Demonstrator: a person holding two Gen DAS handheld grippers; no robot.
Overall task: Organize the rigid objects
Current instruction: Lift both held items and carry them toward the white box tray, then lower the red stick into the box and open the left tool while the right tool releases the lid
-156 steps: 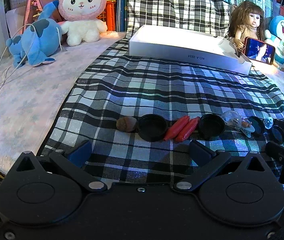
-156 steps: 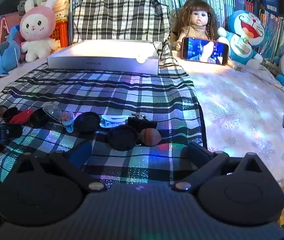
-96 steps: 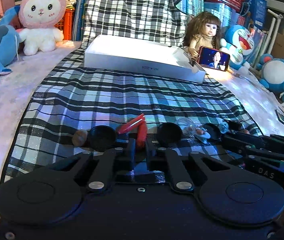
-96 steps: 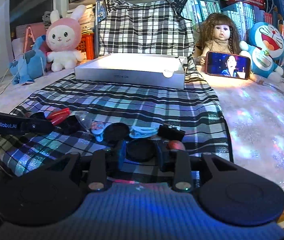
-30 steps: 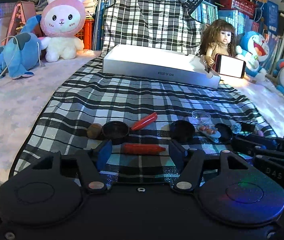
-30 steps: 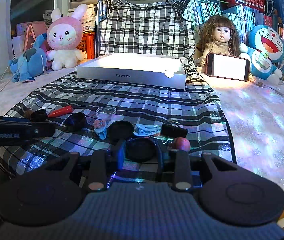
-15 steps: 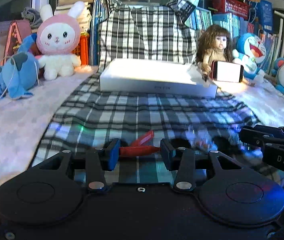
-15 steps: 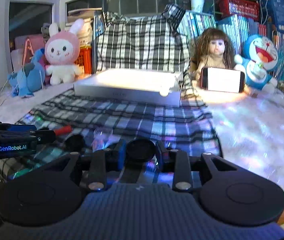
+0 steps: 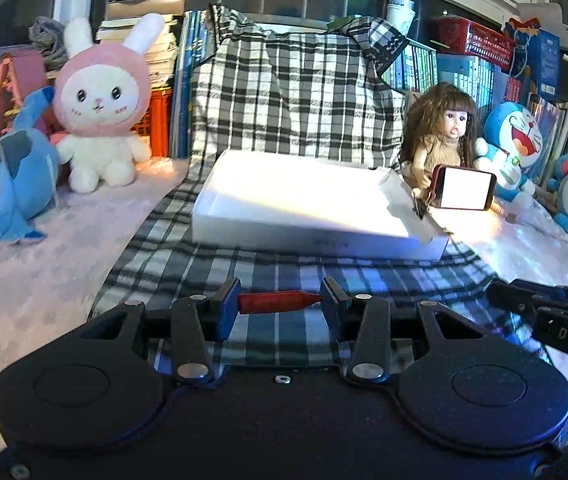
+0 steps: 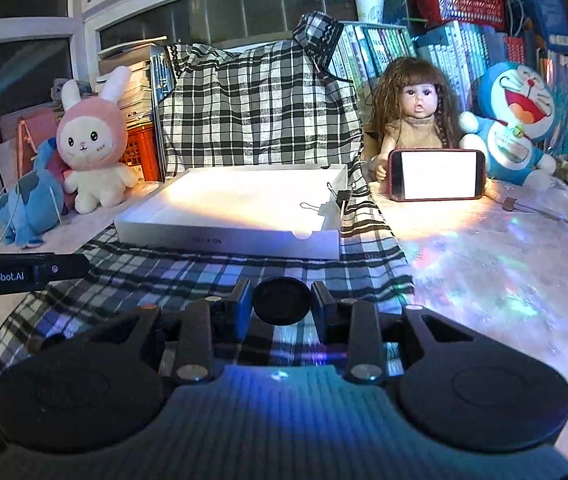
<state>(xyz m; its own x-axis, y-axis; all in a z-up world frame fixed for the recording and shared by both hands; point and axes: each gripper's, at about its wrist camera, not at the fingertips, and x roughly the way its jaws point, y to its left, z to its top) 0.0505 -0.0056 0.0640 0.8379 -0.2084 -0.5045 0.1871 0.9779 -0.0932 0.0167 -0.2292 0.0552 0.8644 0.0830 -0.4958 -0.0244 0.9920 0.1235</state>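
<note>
My left gripper (image 9: 280,300) is shut on a red chili-shaped toy (image 9: 278,302), held crosswise between the fingers above the plaid cloth (image 9: 212,268). My right gripper (image 10: 282,306) is shut on a round black lid (image 10: 282,306) and holds it above the cloth (image 10: 188,272). An open white shallow box (image 9: 308,208) lies ahead at the far end of the cloth, also in the right wrist view (image 10: 240,208). The other small objects on the cloth are hidden below the grippers.
A doll (image 10: 414,120) holds a lit phone (image 10: 438,174) right of the box. A binder clip (image 10: 340,196) sits on the box's right rim. A pink bunny plush (image 9: 102,100) and a blue plush (image 9: 8,172) sit at left, Doraemon plush (image 10: 514,120) at right.
Both grippers have risen and moved forward toward the white box, carrying the red chili toy and the black lid. The row of small objects has dropped out of view.
</note>
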